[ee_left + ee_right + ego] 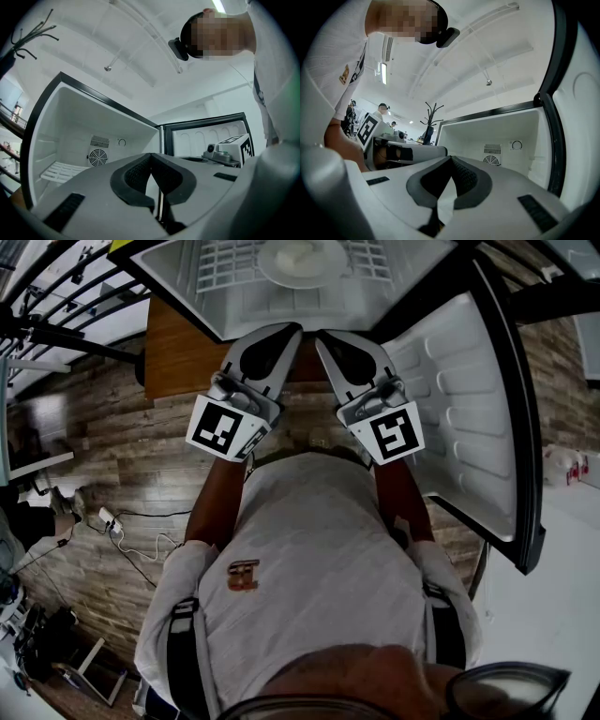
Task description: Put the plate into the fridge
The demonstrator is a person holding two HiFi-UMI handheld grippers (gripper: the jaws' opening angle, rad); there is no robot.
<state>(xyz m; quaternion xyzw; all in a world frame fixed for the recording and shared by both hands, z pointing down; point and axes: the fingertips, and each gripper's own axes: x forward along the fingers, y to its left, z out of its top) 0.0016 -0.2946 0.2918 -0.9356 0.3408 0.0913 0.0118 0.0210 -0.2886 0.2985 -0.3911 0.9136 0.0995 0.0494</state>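
**Plate shelved, both grippers empty at the fridge mouth**

We see the round white plate [302, 261] lying on the white wire shelf [220, 263] inside the open white fridge [178, 282], so we judge the placing step done. The left gripper [289, 332] and right gripper [324, 339] hang side by side just outside the opening, each with its jaws closed tip to tip on nothing. What we think is left is the white-lined fridge door [459, 418], standing wide at the right: a push from its outer side would swing it closed.
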